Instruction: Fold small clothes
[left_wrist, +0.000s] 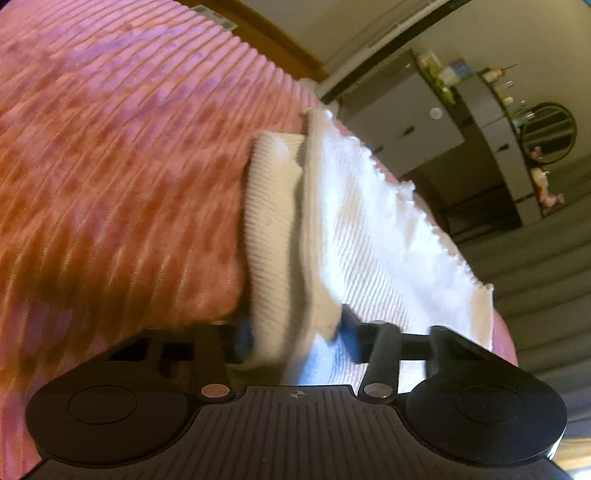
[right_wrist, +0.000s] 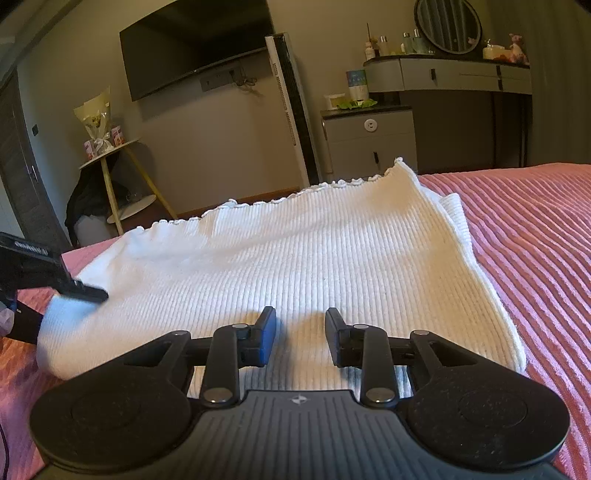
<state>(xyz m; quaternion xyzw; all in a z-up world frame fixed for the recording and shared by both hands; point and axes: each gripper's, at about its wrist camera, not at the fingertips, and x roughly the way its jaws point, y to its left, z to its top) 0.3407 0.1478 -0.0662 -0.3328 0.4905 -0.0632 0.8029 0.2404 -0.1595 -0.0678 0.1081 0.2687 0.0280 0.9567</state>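
A white ribbed knit garment (right_wrist: 295, 258) with a frilled hem lies folded on the pink ribbed bedspread (right_wrist: 535, 236). My right gripper (right_wrist: 300, 332) is open and empty, hovering just over the garment's near edge. My left gripper (left_wrist: 295, 339) is shut on the garment's (left_wrist: 280, 229) folded edge and lifts it off the bedspread (left_wrist: 110, 166); the cloth fills the gap between the blue pads. The left gripper also shows at the left edge of the right wrist view (right_wrist: 79, 290), pinching the garment's left side.
Beyond the bed's far edge stand a tall white heater (right_wrist: 291, 107), a grey cabinet (right_wrist: 369, 140), a dressing table with a round mirror (right_wrist: 448, 24), a wall TV (right_wrist: 195, 44) and a small round side table (right_wrist: 110, 155).
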